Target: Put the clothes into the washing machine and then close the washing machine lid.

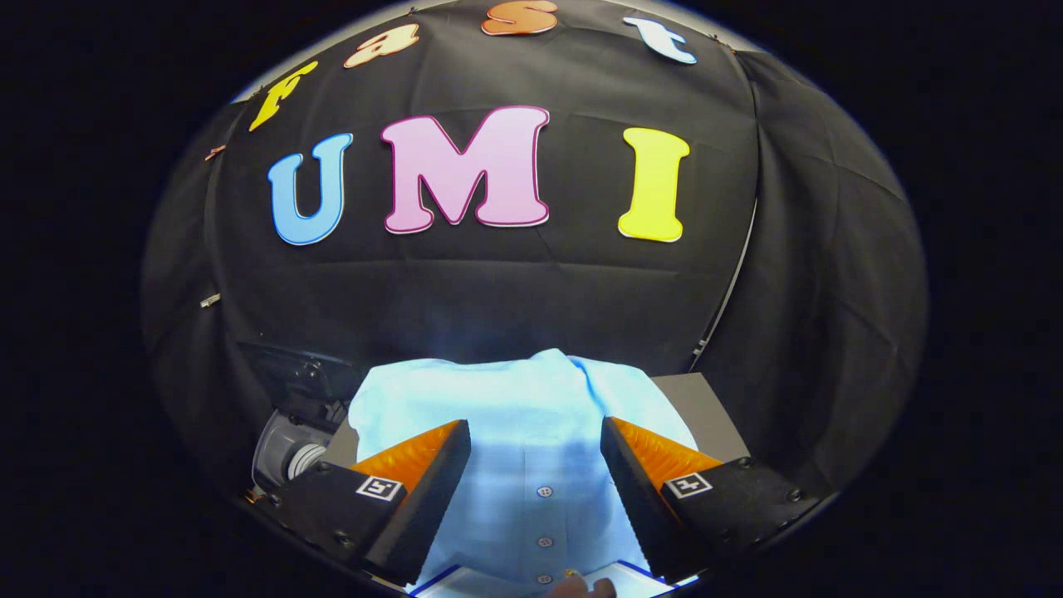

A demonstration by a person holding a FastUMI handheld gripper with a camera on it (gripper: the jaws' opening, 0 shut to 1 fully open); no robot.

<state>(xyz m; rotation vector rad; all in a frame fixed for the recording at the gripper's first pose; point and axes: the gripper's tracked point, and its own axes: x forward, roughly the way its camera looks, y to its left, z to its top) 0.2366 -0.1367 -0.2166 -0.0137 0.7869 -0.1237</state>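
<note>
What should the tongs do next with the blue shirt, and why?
Probably dip down and close on the light blue shirt. The tongs are open, with the buttoned front lying between and below the fingers, not yet pinched. The washing machine sits off beside the shirt, so the shirt needs grabbing first.

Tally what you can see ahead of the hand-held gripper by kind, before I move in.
Light blue shirt, spread between and beyond the open fingers of the hand-held gripper: 1
Shirt buttons visible down the placket: 3
Washing machine, grey part beside the left finger: 1
Grey table surface: 1
Total: 6
</note>
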